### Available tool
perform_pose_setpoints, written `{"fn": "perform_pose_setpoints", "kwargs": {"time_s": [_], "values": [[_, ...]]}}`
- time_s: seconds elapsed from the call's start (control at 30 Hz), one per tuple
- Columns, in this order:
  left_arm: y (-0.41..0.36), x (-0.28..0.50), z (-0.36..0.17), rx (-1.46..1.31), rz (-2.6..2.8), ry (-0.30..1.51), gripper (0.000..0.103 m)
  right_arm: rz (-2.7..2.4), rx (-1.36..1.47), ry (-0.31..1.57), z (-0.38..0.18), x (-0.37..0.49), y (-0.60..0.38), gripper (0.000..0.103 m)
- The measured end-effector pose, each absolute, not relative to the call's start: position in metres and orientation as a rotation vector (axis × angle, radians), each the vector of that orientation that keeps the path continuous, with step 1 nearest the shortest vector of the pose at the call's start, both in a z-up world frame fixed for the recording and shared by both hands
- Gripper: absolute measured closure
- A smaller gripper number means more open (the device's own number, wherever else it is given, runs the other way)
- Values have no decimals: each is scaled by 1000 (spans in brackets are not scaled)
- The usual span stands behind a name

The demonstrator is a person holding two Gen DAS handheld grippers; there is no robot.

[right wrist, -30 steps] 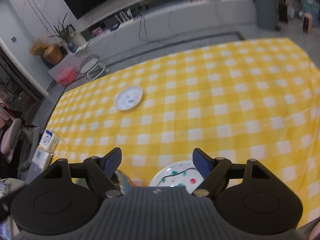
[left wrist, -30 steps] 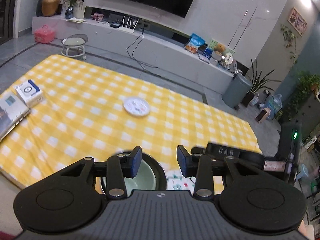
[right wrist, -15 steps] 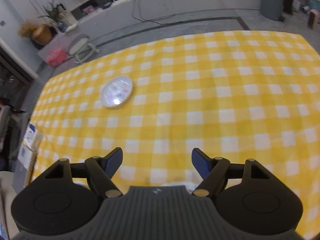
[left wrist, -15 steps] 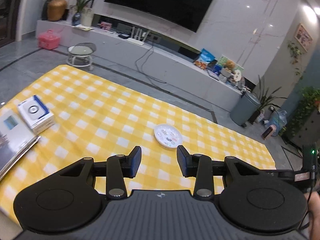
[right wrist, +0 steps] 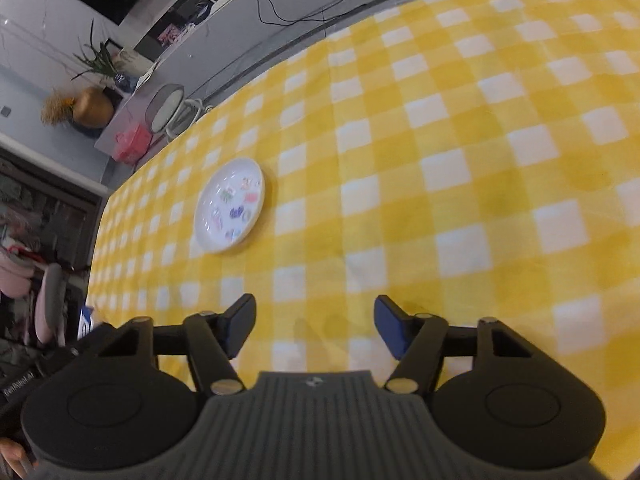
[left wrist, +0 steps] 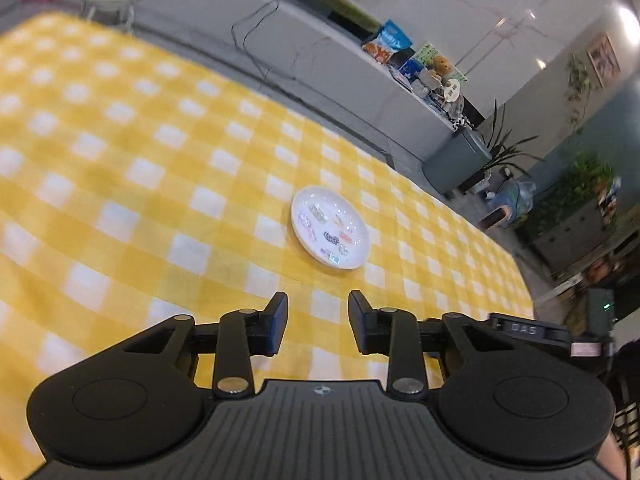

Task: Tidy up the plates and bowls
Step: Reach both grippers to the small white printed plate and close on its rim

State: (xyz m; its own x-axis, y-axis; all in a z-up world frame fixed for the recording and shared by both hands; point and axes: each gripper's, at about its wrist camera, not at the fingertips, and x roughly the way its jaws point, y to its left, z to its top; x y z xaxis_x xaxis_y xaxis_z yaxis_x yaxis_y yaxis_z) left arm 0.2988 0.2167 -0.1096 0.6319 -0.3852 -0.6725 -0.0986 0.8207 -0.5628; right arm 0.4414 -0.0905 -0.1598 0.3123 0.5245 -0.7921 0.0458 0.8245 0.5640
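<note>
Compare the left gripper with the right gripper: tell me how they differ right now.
The left gripper has the narrower gap between its fingers; the right gripper stands wider. The small white plate lies almost straight ahead of the left gripper, but off to the left of the right gripper in its own view. Shared: both are closing, nothing lies between their fingers, and both hang over the yellow checked cloth.

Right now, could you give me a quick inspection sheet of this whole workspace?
Surface: yellow-and-white checked cloth, bare around the plate.
Job's things: one small white round plate with colourful pictures, lying flat, untouched.
Clutter: nothing seen on the cloth.
Claws: left claw and right claw both closing, nothing between their fingers.
Cables: black cable hanging down the grey cabinet.
Surroundings: grey bin, potted plants, round stool.
</note>
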Motion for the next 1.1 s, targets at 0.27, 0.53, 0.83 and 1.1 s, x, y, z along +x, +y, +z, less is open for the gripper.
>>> {"fn": "perform_pose_setpoints", "kwargs": {"time_s": [0.27, 0.53, 0.83, 1.1], "values": [[237, 318, -141, -790, -156, 838, 67, 384, 911, 1182, -196, 471, -96, 62], [245, 337, -154, -796, -126, 868, 72, 440, 1007, 1144, -209, 490, -85, 62], [240, 358, -153, -689, -127, 924, 72, 423, 859, 1174, -196, 523, -60, 65], [231, 376, -148, -644, -71, 956, 71, 415, 603, 1168, -176, 536, -27, 69]]}}
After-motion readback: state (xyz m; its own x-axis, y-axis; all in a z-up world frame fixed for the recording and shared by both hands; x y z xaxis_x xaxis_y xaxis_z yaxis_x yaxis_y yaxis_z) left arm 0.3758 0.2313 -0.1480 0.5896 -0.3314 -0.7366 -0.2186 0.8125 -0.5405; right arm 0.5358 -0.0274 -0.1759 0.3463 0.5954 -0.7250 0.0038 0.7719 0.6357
